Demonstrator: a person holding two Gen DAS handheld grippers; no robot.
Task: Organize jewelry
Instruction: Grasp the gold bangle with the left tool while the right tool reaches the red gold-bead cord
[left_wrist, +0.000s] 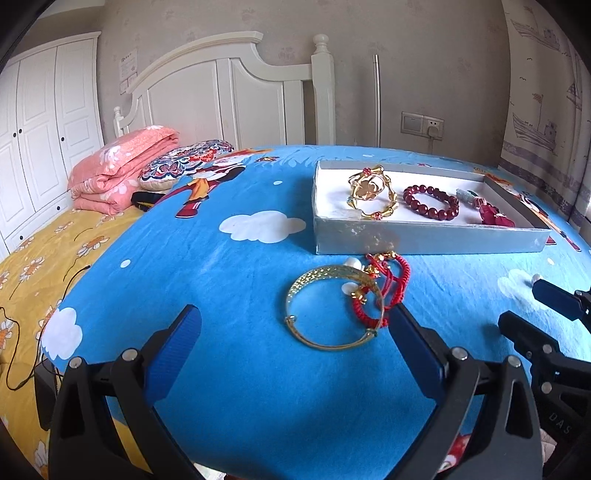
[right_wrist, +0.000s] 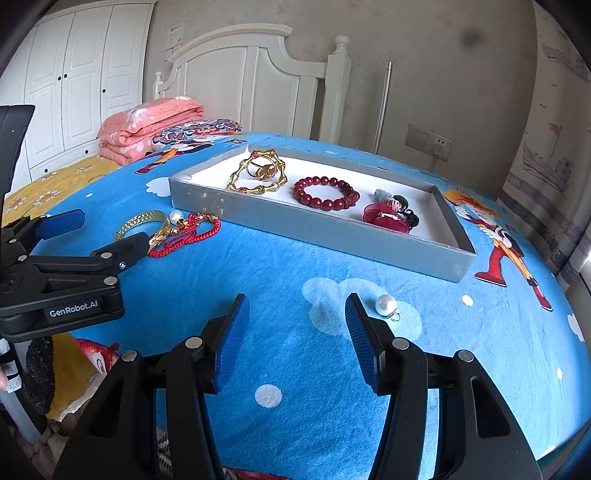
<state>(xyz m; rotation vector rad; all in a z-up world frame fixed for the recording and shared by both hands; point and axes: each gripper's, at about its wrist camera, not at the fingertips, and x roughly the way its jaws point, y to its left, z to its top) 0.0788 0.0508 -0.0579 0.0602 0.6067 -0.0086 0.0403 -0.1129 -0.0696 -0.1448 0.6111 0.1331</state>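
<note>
Roughly, view by view.

Left wrist, gripper: left gripper stood spread wide, nothing between its blue pads, hovering low over the blue cartoon blanket.
Left wrist, target: gold bangle lay flat just ahead of the jaws, its far side tangled with a red braided cord bracelet and a gold charm; the right-hand pad sat just beside the cord.
Left wrist, tray: grey shallow box beyond the bangle, already holding a gold bamboo-link bracelet, a dark red bead bracelet and a red tasselled piece.
Right wrist, gripper: right gripper released, jaws parted, empty.
Right wrist, target: loose pearl charm rested on the blanket just outside the right-hand pad, not between the pads.
Handling, bangle: judged rigid, light, smooth metal; likely to slip, so pinch across the plain thin band nearest the jaws, clear of the cord.
Handling, cord: soft, limp, may drag along with the bangle.
Handling, pearl: round, small, prone to roll; grip across its middle, squarely.
</note>
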